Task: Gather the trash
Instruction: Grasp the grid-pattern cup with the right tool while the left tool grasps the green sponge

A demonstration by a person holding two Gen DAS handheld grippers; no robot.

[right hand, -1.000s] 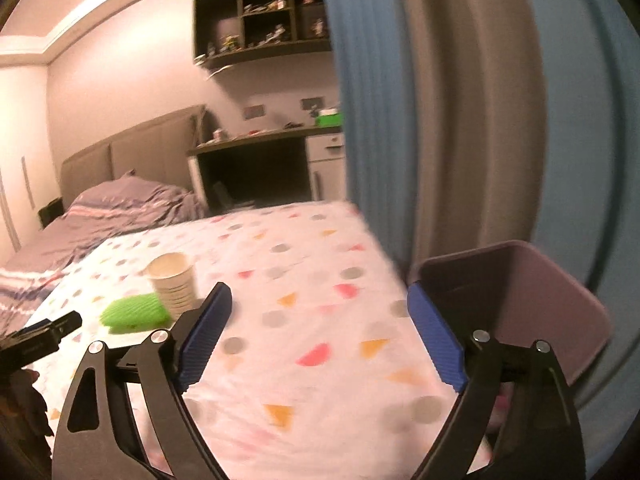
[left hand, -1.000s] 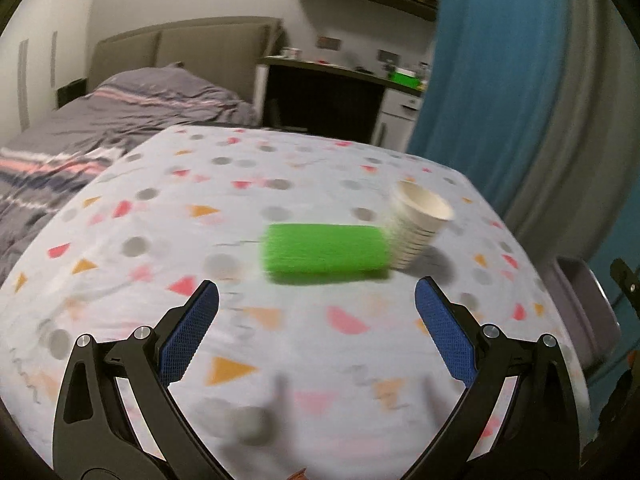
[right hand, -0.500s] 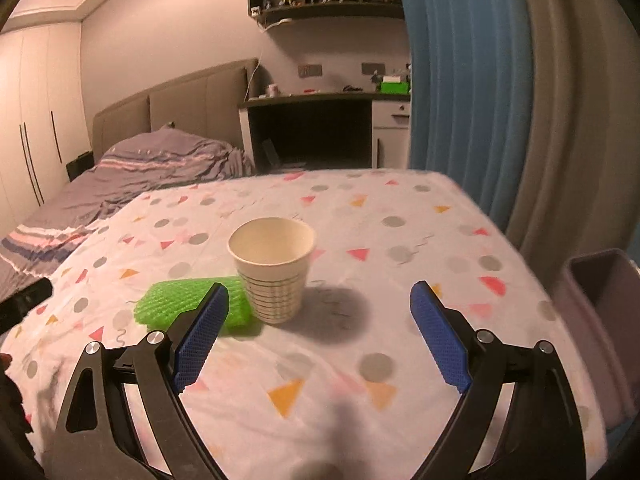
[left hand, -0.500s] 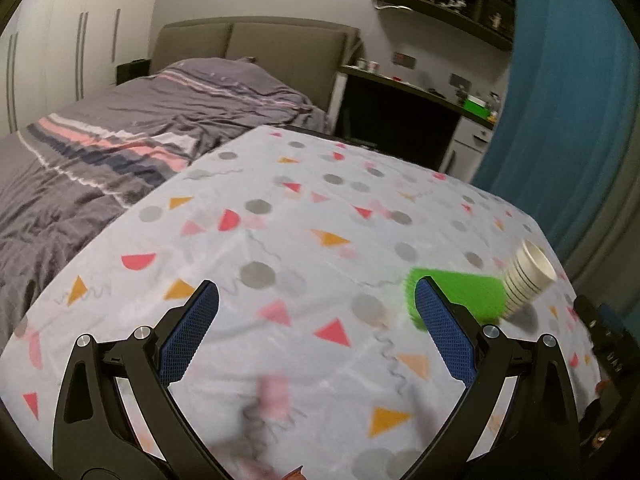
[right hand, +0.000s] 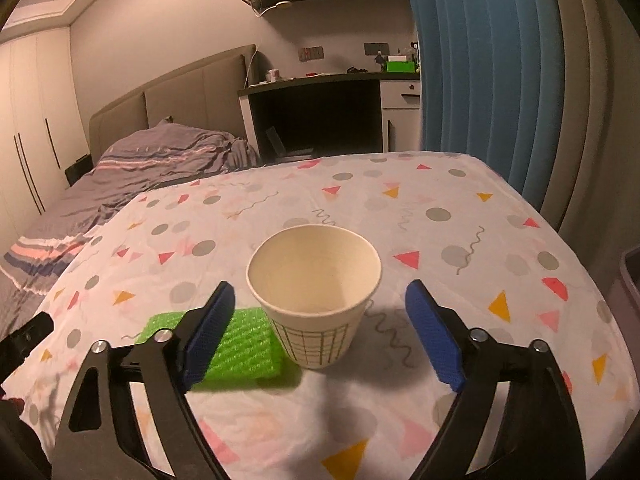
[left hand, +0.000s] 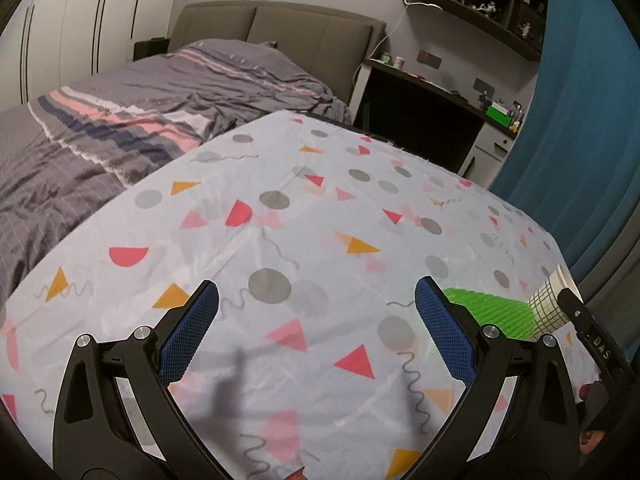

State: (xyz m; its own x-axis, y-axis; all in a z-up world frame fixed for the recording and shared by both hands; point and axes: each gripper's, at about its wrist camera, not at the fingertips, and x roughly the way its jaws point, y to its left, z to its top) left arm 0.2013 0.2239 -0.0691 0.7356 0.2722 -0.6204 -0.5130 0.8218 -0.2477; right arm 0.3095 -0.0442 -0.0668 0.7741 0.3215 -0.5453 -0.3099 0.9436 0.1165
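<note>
A white paper cup (right hand: 316, 292) with a grid pattern stands upright on the patterned tablecloth (right hand: 440, 240). A green textured piece (right hand: 240, 344) lies against its left side. My right gripper (right hand: 320, 328) faces the cup, which stands between the blue pads without touching them; the jaws are closing. In the left wrist view the cup (left hand: 554, 300) and green piece (left hand: 496, 314) sit at the far right. My left gripper (left hand: 316, 332) is open over bare cloth, with nothing between its fingers.
A grey bin (right hand: 630, 280) stands off the table's right edge. A bed (left hand: 132, 120) lies to the left, a desk (right hand: 320, 112) behind the table, blue curtains (right hand: 480, 60) on the right. The other gripper's black tip (left hand: 592, 340) shows at the left wrist view's right edge.
My right gripper swung left from the bin side and came close to the cup, now centred between its fingers. The left gripper's view shifted left, putting cup and green piece at its right edge.
</note>
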